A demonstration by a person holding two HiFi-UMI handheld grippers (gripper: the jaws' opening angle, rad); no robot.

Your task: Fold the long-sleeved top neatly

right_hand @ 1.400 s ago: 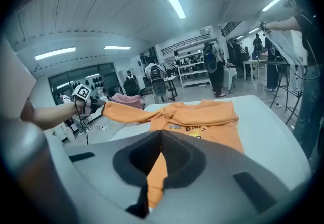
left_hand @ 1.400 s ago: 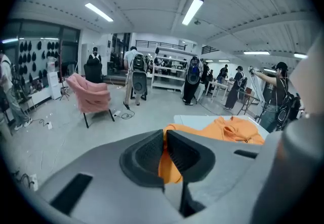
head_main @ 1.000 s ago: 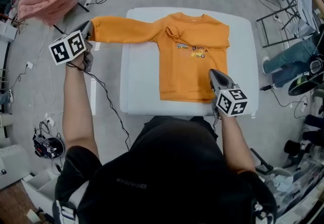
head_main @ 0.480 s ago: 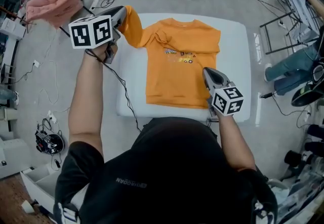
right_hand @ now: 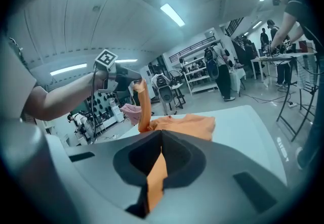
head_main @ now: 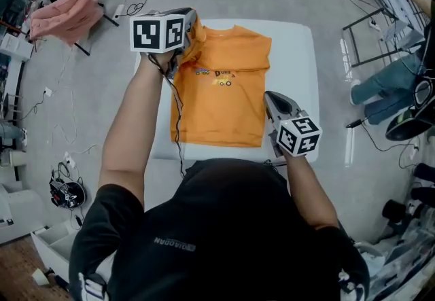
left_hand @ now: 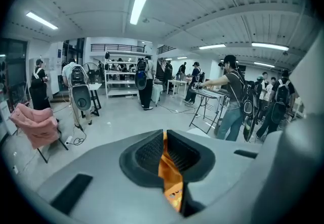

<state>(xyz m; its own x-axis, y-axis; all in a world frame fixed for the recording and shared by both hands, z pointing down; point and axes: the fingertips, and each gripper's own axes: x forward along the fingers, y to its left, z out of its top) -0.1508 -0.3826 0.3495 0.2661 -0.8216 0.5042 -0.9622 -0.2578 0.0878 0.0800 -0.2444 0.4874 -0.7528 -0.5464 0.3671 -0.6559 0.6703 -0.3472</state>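
On the white table (head_main: 292,55), the orange top (head_main: 224,106) lies partly folded.

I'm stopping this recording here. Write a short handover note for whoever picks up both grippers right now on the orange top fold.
Left gripper: shut on the sleeve, held raised over the shoulder of the long-sleeved top.
Right gripper: shut on the top's hem at its near right corner.
The top lies front up on the white table.
Done: the other sleeve looks folded across the chest.
Left: lay the held sleeve across, then fold the body.
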